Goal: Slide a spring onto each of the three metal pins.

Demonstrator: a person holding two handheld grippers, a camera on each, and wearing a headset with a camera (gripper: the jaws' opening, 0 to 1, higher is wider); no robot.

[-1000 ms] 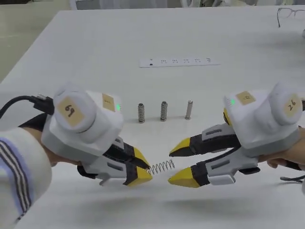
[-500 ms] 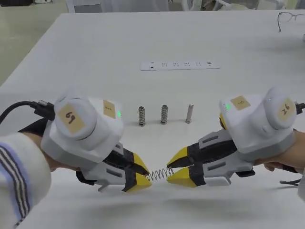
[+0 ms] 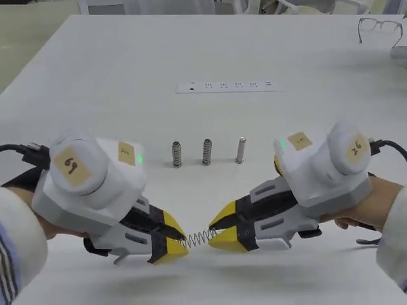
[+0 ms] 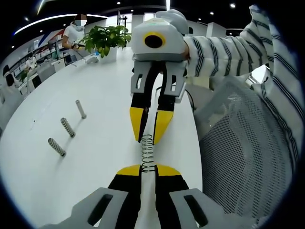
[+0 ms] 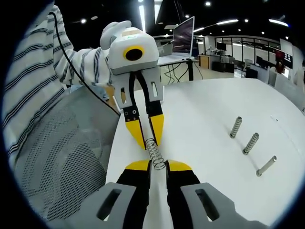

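Three pins upright in a left-to-right row on the white table point(image 3: 95, 82): left pin point(image 3: 177, 154) and middle pin point(image 3: 206, 152) each sleeved with a spring, right pin point(image 3: 240, 150) bare. One loose spring point(image 3: 199, 237), near side of the row, held between both tools, long axis lying left to right and roughly level. Left gripper point(image 3: 183, 243): jaws closed on the spring's left end. Right gripper point(image 3: 213, 235): jaws pinched around the right end, facing the other, tips near but apart. Bare pin: far and a little right of the loose spring, nearer the right gripper, well apart from it, nothing between. Judged requirement for the coming move: release at the left end, spring turned from level to upright in the right-hand grip, open end lowered over the pin top. Power strip point(image 3: 227, 86): farther back, off the route. Task status, judged: two of three done.
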